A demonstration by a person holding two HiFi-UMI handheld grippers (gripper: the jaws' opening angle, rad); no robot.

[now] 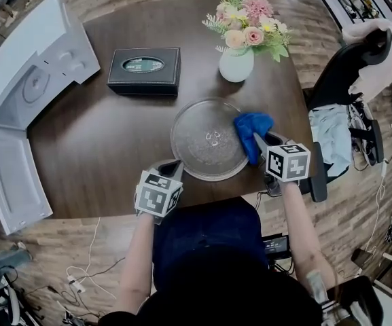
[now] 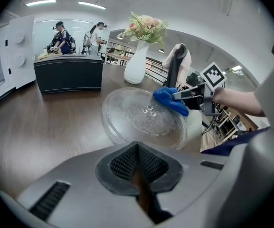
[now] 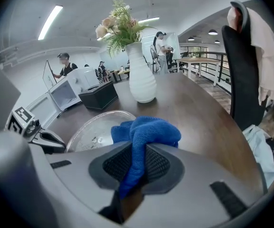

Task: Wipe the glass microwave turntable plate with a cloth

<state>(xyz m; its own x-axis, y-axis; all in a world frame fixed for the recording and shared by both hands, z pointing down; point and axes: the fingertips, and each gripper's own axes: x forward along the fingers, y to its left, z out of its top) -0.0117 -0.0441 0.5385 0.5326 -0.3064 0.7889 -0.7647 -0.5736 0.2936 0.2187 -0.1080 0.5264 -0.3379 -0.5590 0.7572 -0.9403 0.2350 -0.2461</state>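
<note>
Right hand-held gripper (image 1: 258,141) pinches blue cloth (image 1: 252,125) on glass plate (image 1: 197,140) rim; left hand-held gripper (image 1: 171,167), closed empty, at its near-left edge.

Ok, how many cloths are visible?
1: a blue terry cloth clamped in the right gripper, over the right edge of the round glass turntable plate. No others seen.

Open-plan office or lab workspace, not a home: ceiling strip lights (image 2: 41,3), other people (image 2: 61,34) standing at benches in the background (some wear head-mounted gear), a railing (image 3: 201,63), an office chair (image 1: 345,66) draped with clothing, loose cables (image 1: 90,274) on the wood-pattern floor (image 1: 304,46), a round dark table (image 1: 100,148).
</note>
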